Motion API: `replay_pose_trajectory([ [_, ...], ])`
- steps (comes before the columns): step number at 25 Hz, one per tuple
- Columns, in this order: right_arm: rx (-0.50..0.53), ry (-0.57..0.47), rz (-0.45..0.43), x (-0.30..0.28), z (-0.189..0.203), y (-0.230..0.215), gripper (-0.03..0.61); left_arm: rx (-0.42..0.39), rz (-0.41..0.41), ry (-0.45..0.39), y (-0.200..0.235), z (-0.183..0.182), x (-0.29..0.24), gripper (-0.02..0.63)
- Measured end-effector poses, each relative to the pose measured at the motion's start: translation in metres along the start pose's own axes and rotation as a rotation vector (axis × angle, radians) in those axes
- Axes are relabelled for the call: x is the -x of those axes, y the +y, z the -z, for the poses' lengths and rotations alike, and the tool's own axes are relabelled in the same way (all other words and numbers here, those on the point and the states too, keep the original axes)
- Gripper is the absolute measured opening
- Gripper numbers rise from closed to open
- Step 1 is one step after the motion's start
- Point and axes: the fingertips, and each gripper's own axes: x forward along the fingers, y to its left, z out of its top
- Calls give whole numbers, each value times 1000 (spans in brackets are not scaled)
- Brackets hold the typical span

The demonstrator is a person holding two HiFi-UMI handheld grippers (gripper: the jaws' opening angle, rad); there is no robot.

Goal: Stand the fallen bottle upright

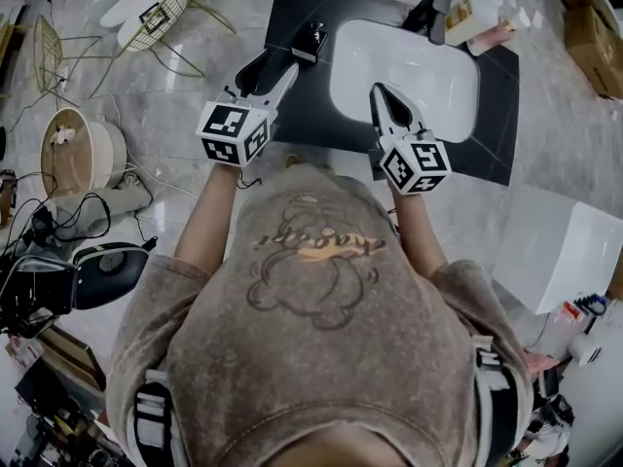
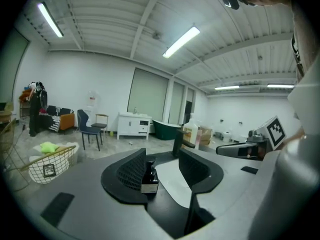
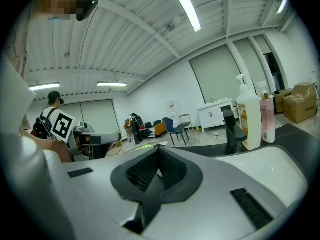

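1. shirt (image 1: 311,290), grey-brown with a bear print: seen from above, filling the lower centre of the head view; both forearms are extended towards the top of the frame.

2. left gripper (image 1: 279,66): held left of centre, its marker cube nearest the body; the jaws are spread apart and nothing is pressed by them; in the left gripper view the ribbed pads (image 2: 131,171) are seen well separated, and the bottle (image 2: 148,174) is framed in the gap, close to the left-hand pad.

3. right gripper (image 1: 381,93): held right of centre, seen against the lower left of the basin (image 1: 428,76); the jaws are closed together to a point, with nothing between them.

4. counter (image 1: 292,13), black: laid across the upper centre of the head view; the white basin is set into it.

5. bottle, small and dark with a pale label: found upright on the counter, just left of the basin; it is placed just beyond the left gripper's tips and apart from them.

6. tap (image 1: 435,13), black: mounted at the far edge of the basin; a white pump bottle (image 1: 469,13) and a pink bottle (image 1: 498,35) are stood just right of it.

7. wire basket (image 1: 156,13): placed on the floor, upper left of the frame.
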Motion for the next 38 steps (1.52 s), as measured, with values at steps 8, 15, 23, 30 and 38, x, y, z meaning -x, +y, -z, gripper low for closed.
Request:
replay_pose_trajectory([
  [8,32,-3,-9,-2,-5,7,-3,44,-42,-17,-2,13,21,195],
  [15,45,-2,3,3,-2,8,-3,70,-68,-39,-7,21,27,83],
  [23,48,-6,9,6,-1,12,-3,84,-78,-53,-6,25,33,18],
  [30,53,-20,19,6,2,16,-3,102,-77,-32,-3,34,32,18],
  [38,70,-33,29,7,0,15,-3,109,-65,-37,-5,31,31,18],
])
